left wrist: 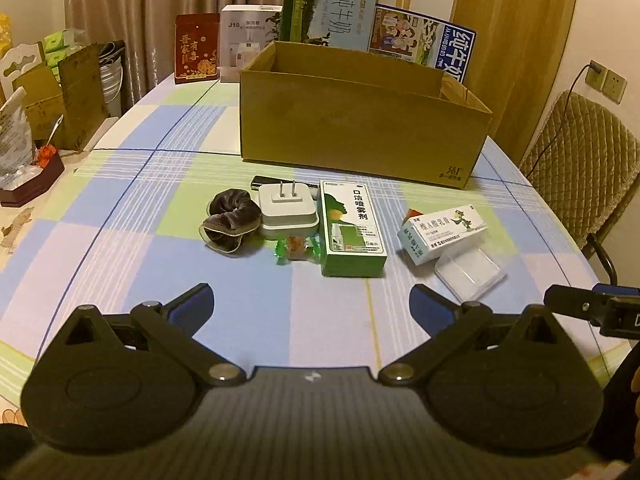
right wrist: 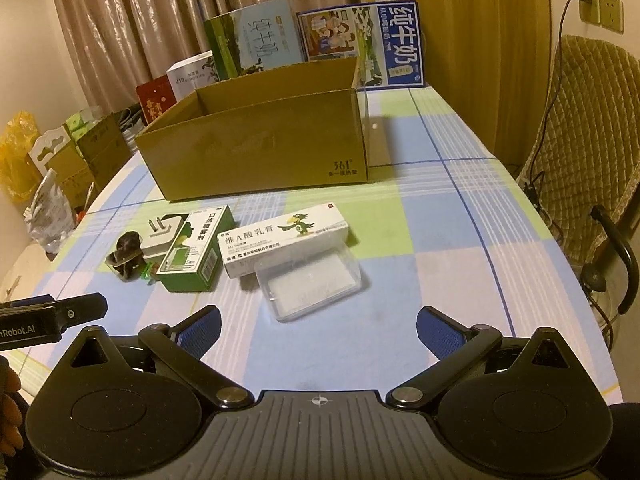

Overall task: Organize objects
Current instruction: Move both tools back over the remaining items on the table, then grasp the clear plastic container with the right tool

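From the left wrist, the left gripper [left wrist: 310, 304] hovers low over the tabletop [left wrist: 120, 248] with its fingers [left wrist: 192, 306] spread wide and nothing between them. Straight ahead, a little apart, lies the cluster to be tidied: a dark hair scrunchie [left wrist: 230, 220], a white plug adapter [left wrist: 286, 210] touching it, a wrapped candy [left wrist: 296, 248] and a green spray box [left wrist: 352, 228] whose long axis runs away from the fingers toward the cardboard box [left wrist: 360, 132] behind. The green box looks like this hand's nearest pick.

From the right wrist, the right gripper [right wrist: 318, 330] is likewise wide open and empty. Just ahead and slightly left sits a clear plastic case [right wrist: 312, 284], with a white ointment box [right wrist: 284, 240] touching its far edge, long axis lying across the fingers. This hand is the nearer to both, and the cardboard box [right wrist: 260, 148] stands open well beyond them, to the left
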A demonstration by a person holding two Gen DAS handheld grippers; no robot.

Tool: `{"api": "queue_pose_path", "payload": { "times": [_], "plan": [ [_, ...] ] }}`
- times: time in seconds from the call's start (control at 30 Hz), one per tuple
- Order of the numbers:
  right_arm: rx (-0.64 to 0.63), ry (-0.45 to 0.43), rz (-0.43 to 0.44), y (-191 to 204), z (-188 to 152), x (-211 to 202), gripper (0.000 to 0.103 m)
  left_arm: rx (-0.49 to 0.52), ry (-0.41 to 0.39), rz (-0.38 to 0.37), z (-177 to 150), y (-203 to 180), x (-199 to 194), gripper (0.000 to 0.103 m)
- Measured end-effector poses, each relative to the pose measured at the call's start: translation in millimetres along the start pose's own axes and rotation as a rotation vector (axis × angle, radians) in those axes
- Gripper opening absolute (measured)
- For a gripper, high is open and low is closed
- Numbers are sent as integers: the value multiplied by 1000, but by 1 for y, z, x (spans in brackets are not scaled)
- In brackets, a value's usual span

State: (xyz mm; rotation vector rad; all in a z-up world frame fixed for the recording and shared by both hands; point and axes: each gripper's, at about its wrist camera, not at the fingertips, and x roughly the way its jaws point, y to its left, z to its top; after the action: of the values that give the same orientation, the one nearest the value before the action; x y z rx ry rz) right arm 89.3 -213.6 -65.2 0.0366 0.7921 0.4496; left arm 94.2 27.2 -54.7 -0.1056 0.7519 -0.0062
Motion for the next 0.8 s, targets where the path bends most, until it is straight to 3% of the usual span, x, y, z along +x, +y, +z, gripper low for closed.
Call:
{"api": "queue_pose_path", "payload": {
  "times": [0.37,0.8],
  "plan": [
    [-24,16,24,1,3,15,101,34,26,7,4,-2,12,102],
    [-190,53,49,3,15,57,101,88,39,6,16,-2,45,102]
  ]
}}
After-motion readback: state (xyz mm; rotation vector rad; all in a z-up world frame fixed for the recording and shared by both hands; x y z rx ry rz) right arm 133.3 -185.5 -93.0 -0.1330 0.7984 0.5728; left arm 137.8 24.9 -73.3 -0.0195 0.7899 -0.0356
